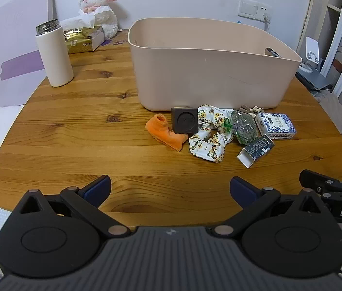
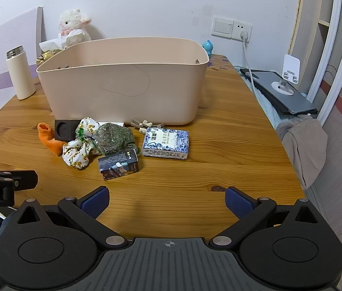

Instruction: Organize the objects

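A beige plastic bin (image 1: 209,72) (image 2: 122,84) stands on the wooden table (image 1: 73,133). In front of it lie an orange sock (image 1: 166,132) (image 2: 48,139), a dark square block (image 1: 185,120) (image 2: 64,127), a floral scrunchie (image 1: 209,133) (image 2: 79,145), a clear bag of green bits (image 1: 243,127) (image 2: 113,138), a blue-and-white box (image 1: 276,125) (image 2: 166,143), a dark small carton (image 1: 255,150) (image 2: 118,165) and small wooden pieces (image 2: 145,123). My left gripper (image 1: 170,189) hangs open near the front edge. My right gripper (image 2: 167,202) is open too, short of the pile.
A white flask (image 1: 54,55) (image 2: 20,72) stands at the left. A tissue box (image 1: 83,36) and a plush lamb (image 1: 100,7) sit at the back. A laptop with a phone stand (image 2: 282,89) and grey cloth (image 2: 304,143) lie beyond the table's right edge.
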`<act>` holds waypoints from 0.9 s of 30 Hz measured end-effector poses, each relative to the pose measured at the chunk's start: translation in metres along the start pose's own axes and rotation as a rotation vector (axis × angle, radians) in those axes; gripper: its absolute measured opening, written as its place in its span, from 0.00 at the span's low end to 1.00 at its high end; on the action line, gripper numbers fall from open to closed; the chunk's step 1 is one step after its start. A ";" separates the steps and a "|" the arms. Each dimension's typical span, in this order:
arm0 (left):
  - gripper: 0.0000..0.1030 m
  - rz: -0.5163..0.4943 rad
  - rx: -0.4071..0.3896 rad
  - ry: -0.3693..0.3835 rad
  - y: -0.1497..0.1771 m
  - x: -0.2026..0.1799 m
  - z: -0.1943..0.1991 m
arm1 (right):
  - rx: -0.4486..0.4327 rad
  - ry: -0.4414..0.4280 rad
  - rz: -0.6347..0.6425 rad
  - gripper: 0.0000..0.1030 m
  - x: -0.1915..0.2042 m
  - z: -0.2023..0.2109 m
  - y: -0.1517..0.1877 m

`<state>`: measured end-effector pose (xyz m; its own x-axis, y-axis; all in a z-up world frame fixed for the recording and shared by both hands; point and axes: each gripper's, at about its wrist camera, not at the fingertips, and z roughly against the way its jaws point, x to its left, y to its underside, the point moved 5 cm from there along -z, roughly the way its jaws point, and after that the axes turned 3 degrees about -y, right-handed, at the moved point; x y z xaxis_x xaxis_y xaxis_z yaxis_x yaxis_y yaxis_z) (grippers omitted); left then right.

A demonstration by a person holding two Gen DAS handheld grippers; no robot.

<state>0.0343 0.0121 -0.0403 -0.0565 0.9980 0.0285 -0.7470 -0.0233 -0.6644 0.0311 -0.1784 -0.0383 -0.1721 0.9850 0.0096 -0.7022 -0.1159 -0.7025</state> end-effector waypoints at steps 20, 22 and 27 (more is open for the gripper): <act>1.00 -0.004 -0.004 0.002 -0.001 0.000 0.003 | -0.003 0.005 -0.008 1.00 0.001 0.004 -0.001; 1.00 -0.003 -0.005 0.002 -0.001 0.000 0.004 | -0.003 0.005 -0.010 1.00 0.000 0.004 -0.002; 1.00 -0.003 -0.013 0.010 -0.001 0.000 0.006 | 0.001 0.008 -0.010 1.00 0.000 0.003 -0.001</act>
<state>0.0309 0.0119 -0.0353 -0.0475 0.9986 0.0231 -0.7386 -0.0196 -0.6738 0.0299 -0.1788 -0.0357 -0.1594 0.9872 0.0109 -0.7048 -0.1061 -0.7014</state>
